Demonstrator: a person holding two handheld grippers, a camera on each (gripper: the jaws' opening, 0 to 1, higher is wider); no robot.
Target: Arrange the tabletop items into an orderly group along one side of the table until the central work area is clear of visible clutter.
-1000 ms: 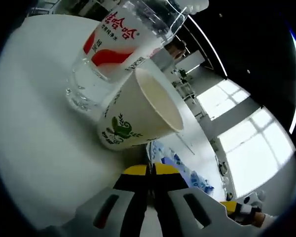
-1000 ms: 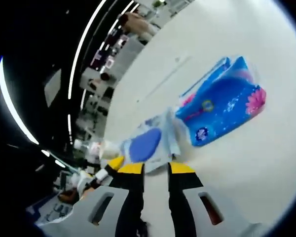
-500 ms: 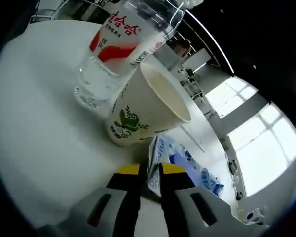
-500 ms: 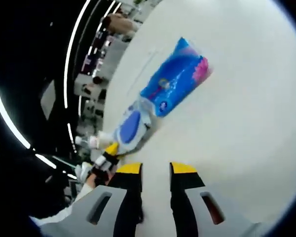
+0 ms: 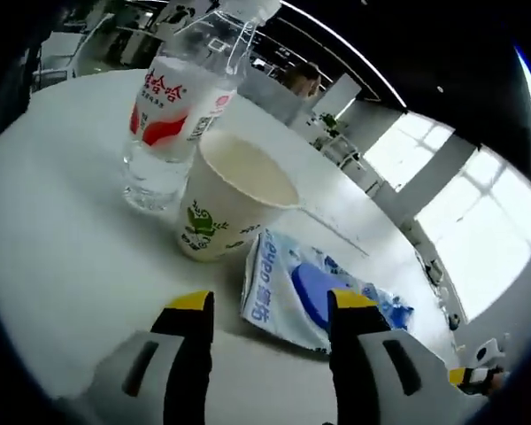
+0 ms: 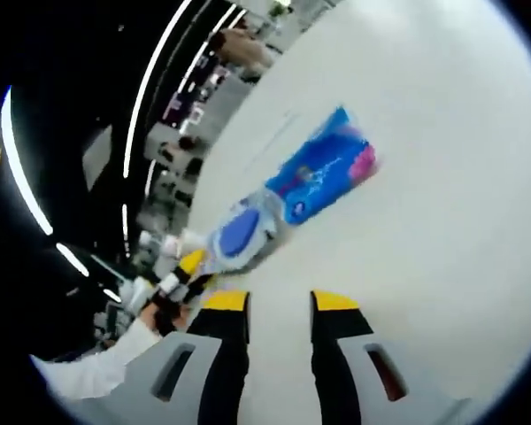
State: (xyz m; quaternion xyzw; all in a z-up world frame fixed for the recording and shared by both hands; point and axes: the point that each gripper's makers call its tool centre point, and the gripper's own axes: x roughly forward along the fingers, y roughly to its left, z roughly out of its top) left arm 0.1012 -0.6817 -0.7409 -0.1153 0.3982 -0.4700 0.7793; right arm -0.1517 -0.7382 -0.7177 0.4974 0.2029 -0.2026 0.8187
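In the left gripper view, a clear water bottle (image 5: 168, 115) with a red label stands on the white table (image 5: 62, 257). A paper cup (image 5: 226, 204) with a green print stands against it. A white and blue wipes pack (image 5: 310, 292) lies flat beside the cup. My left gripper (image 5: 270, 310) is open, its jaws wide apart on either side of the pack's near end. In the right gripper view, a blue tissue pack (image 6: 323, 173) lies next to the wipes pack (image 6: 243, 235), and the left gripper (image 6: 181, 270) sits just behind that. My right gripper (image 6: 280, 303) is open and holds nothing.
The table (image 6: 442, 177) is bare white to the right of the packs. A white sleeve (image 6: 88, 372) shows at lower left. The right gripper's yellow tip (image 5: 473, 376) peeks in at the left gripper view's lower right. Desks and windows stand beyond the table's far edge.
My left gripper was shut on the wipes pack; it has opened, let the pack go beside the cup and drawn back. My right gripper has backed away from the blue pack.
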